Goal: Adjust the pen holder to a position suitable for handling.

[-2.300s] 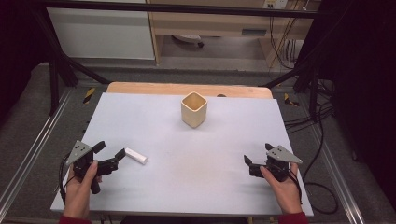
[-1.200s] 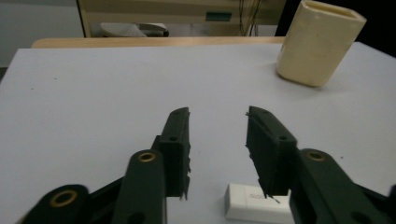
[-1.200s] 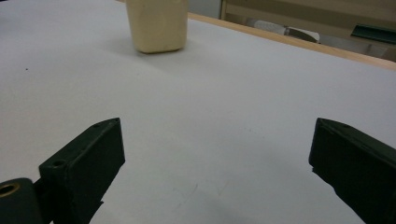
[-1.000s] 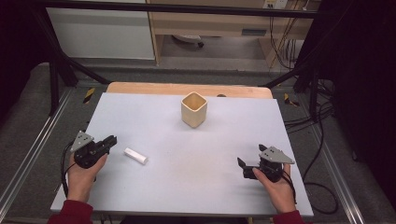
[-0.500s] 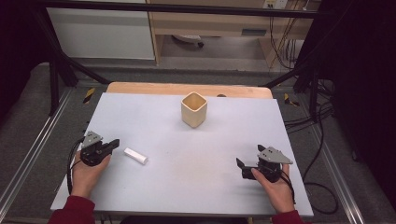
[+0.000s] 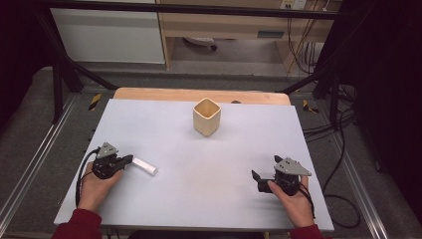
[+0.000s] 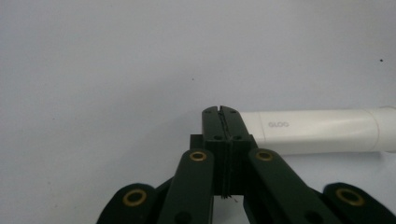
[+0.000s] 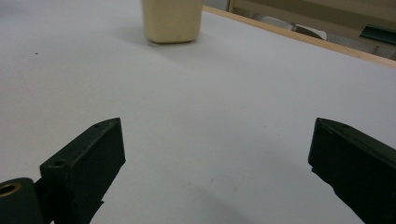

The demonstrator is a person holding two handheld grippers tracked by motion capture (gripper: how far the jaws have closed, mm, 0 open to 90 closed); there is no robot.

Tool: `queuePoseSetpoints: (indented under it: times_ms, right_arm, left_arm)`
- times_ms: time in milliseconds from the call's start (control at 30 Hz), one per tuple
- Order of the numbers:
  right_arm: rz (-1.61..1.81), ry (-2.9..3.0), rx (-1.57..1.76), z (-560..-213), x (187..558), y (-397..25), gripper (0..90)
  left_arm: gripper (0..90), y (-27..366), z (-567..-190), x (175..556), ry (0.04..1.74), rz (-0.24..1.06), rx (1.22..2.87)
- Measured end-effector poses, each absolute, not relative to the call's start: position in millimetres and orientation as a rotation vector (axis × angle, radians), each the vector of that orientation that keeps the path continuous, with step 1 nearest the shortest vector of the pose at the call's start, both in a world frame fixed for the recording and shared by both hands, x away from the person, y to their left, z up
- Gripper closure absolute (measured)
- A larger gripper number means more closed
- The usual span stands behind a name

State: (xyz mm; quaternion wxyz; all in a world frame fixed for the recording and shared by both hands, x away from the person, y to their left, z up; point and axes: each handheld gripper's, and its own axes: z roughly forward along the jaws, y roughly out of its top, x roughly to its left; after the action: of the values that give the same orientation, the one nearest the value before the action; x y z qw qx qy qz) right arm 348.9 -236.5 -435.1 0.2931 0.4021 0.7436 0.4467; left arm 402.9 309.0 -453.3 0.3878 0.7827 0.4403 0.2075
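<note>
Lower left of the high view, the left gripper (image 6: pixel 125 160) (jaws pressed together) noses against the white tube (image 6: pixel 143 166) lying flat; lower right, the right gripper (image 6: pixel 256 180) rests, jaws spread wide.

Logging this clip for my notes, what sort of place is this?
Probably a lab or workshop recording bench: a plain grey table inside a black metal frame, loose cables on the floor, and hand-held grippers, left and right.
</note>
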Motion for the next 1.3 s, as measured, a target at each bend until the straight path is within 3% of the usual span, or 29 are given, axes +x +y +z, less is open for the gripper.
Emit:
queuePoseSetpoints:
  times_ms: [567, 1300]
  right_arm:
    - [1.189, 2.000, 1.055, -435, 349, -233, 4.3]
    - [1.204, 2.028, 1.033, -432, 345, -225, 5.1]
  left_arm:
    - [90.0, 305, -454, 402, 1.111, 0.514, 2.017]
    - [90.0, 259, -455, 396, 1.007, 0.449, 2.105]
